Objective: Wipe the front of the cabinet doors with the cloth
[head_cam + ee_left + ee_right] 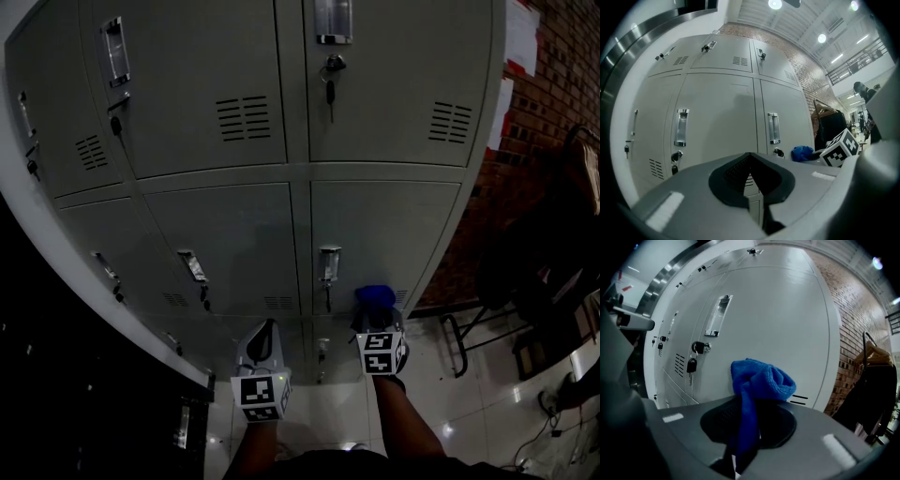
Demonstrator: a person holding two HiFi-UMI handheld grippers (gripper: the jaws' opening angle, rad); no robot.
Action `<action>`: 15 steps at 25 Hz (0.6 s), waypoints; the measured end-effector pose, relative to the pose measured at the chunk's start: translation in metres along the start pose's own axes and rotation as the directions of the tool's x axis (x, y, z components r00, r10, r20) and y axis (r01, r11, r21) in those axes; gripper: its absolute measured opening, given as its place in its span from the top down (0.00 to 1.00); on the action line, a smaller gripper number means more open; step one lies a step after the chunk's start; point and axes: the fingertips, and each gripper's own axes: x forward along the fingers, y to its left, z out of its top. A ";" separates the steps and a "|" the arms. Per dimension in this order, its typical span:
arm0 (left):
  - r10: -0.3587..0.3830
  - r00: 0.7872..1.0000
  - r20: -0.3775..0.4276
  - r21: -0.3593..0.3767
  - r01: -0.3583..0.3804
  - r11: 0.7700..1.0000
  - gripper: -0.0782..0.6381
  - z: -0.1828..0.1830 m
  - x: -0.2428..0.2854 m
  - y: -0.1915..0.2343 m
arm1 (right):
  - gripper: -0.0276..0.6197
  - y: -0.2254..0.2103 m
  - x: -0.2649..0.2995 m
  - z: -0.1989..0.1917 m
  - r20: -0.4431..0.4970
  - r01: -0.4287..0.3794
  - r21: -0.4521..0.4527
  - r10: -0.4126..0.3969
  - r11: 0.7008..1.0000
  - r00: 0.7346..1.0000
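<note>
Grey cabinet doors fill the view, with the right gripper clamped on a bunched blue cloth close to a right-hand door, while the left gripper has its jaws together, empty.

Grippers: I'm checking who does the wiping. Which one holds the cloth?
The right gripper: the blue cloth is pinched between its jaws. The left gripper holds nothing.

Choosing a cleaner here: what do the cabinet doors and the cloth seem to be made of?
Cabinet doors: probably painted sheet metal, smooth pale grey, judging by the punched vent slots and crisp edges. Cloth: blue, likely microfibre or terry, given its fuzzy napped surface and soft folds.
</note>
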 end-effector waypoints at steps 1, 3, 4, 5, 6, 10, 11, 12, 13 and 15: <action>0.007 1.000 0.001 0.001 -0.007 1.000 0.87 0.000 -0.002 0.005 | 0.84 0.007 0.001 0.001 0.000 -0.012 -0.005 0.012 1.000 1.000; 0.018 1.000 0.004 0.001 -0.018 1.000 0.87 0.001 -0.006 0.013 | 0.84 0.023 0.002 0.006 0.003 -0.039 -0.020 0.039 0.999 0.999; 0.022 1.000 0.004 0.000 -0.022 1.000 0.87 0.002 -0.007 0.016 | 0.84 0.032 0.003 0.009 0.004 -0.053 -0.028 0.053 0.998 0.999; 0.025 1.000 0.005 0.000 -0.025 1.000 0.87 0.002 -0.009 0.019 | 0.84 0.041 0.004 0.011 0.006 -0.068 -0.036 0.068 0.997 0.998; 0.028 1.000 0.006 -0.001 -0.028 1.000 0.87 0.002 -0.010 0.022 | 0.84 0.050 0.006 0.014 0.008 -0.085 -0.045 0.085 0.995 0.996; 0.041 0.999 0.014 -0.001 -0.041 0.999 0.87 0.004 -0.016 0.034 | 0.84 0.084 0.010 0.025 0.013 -0.149 -0.079 0.150 0.986 0.989; 0.043 0.999 0.017 0.000 -0.043 0.999 0.87 0.005 -0.018 0.036 | 0.84 0.091 0.011 0.027 0.013 -0.161 -0.084 0.163 0.983 0.987; 0.045 0.999 0.019 0.000 -0.045 0.999 0.87 0.005 -0.019 0.038 | 0.84 0.097 0.011 0.028 0.011 -0.172 -0.087 0.174 0.981 0.985; 0.046 0.999 0.022 0.001 -0.046 0.999 0.87 0.006 -0.021 0.040 | 0.84 0.101 0.012 0.029 0.010 -0.181 -0.088 0.182 0.980 0.983; 0.051 0.998 0.026 0.003 -0.052 0.999 0.87 0.007 -0.024 0.044 | 0.84 0.107 0.013 0.032 0.008 -0.190 -0.089 0.191 0.978 0.982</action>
